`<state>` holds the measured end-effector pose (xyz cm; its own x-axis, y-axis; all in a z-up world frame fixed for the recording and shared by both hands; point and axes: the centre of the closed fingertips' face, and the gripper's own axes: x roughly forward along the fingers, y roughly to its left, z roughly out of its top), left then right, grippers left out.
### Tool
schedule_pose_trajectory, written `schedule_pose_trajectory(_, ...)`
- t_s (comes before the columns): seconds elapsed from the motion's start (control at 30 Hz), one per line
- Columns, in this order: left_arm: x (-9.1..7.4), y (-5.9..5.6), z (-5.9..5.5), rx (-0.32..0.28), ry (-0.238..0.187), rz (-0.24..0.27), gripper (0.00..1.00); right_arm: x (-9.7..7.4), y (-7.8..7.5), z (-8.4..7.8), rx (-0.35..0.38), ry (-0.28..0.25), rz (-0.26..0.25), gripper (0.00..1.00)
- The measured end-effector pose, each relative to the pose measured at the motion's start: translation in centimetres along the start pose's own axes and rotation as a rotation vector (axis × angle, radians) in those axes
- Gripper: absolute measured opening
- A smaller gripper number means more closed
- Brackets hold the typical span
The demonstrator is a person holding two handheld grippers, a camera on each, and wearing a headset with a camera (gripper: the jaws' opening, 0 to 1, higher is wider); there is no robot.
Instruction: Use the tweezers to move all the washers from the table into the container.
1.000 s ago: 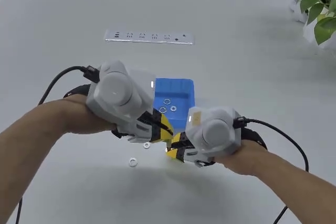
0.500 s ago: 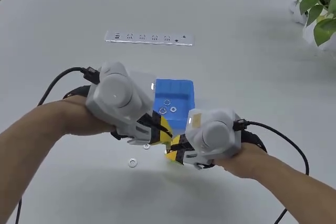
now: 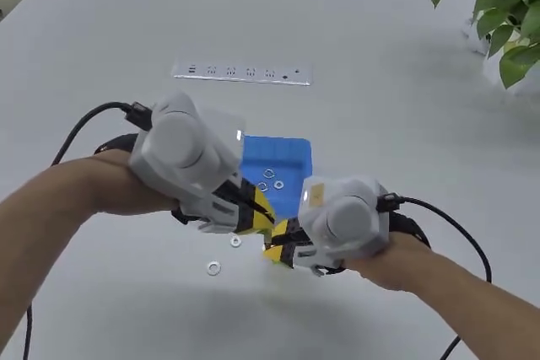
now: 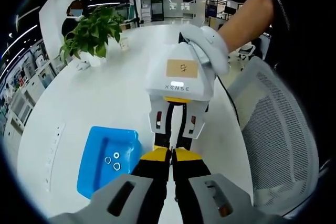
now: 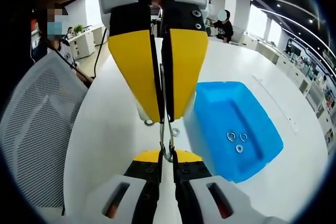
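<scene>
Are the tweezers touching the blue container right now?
Apart. The right gripper view shows a strip of bare white table between the tweezers and the near wall of the container.

White table (image 3: 380,82) with a blue container (image 3: 283,153), two loose washers (image 3: 213,268), a power strip (image 3: 242,72).

The rectangular plastic container (image 3: 291,151) is bright blue; the small round metal washers (image 3: 268,174) inside are silvery. The left claw (image 4: 171,153) and right claw (image 5: 167,157) have pale grey bodies and yellow-and-black jaws. The thin metal tweezers (image 5: 165,124) are silver, the worktop (image 3: 380,90) white, and the far-right leafy plant (image 3: 498,6) green.
</scene>
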<state>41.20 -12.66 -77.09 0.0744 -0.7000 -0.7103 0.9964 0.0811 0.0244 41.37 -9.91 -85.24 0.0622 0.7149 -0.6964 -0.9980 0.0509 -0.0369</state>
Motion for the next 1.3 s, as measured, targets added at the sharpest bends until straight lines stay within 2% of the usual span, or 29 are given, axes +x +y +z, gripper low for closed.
schedule_pose_trajectory(0.4, -1.7, 0.0, 1.2, 0.012, 0.008, 0.003, 0.05, -1.4, -0.1, 1.4, -0.027, -0.013, -0.012, 0.09)
schedule_pose_trajectory(0.6, -2.6, 0.3, 2.2, 0.031, 0.013, 0.002, 0.05, -2.2, -0.6, 2.5, -0.037, -0.027, -0.028, 0.09)
schedule_pose_trajectory(0.83, -3.6, 1.2, 3.0, 0.051, 0.012, 0.019, 0.05, -2.9, -1.8, 3.6, -0.064, -0.034, -0.05, 0.09)
schedule_pose_trajectory(1.03, -4.1, 2.5, 3.6, 0.065, 0.008, 0.038, 0.05, -3.2, -3.4, 4.4, -0.075, -0.042, -0.07, 0.09)
schedule_pose_trajectory(1.3, -4.3, 4.4, 3.6, 0.079, 0.009, 0.05, 0.05, -3.0, -5.4, 4.7, -0.087, -0.046, -0.08, 0.09)
